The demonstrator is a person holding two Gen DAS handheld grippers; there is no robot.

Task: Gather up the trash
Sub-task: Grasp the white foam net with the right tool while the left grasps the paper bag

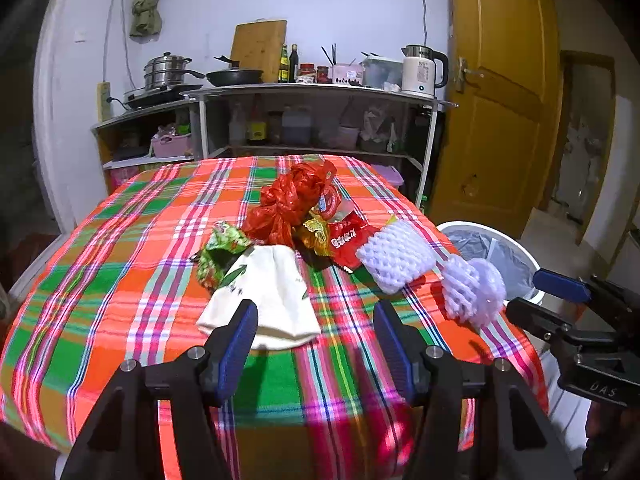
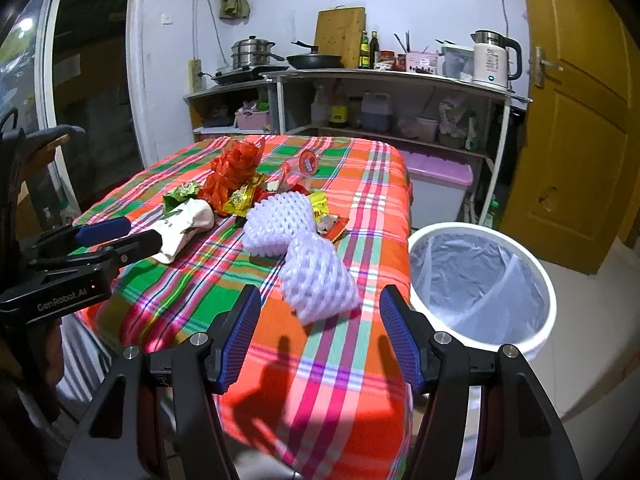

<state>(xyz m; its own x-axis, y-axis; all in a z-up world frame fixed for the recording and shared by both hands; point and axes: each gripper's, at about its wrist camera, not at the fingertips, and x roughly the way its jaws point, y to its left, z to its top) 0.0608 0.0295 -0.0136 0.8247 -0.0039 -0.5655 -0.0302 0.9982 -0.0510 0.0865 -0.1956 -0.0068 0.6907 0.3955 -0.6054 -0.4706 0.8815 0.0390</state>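
Right wrist view: a plaid-covered surface (image 2: 208,280) carries the litter, and a lined white bin (image 2: 548,300) stands just beside its right edge, likely for short drops. Nearest that edge lie two foam fruit nets (image 2: 316,280); wrappers cluster mid-surface. Both the right tongs (image 2: 316,340) and left tongs (image 1: 316,344) are spread, empty. The left tool's body reads "GenRobot.AI".
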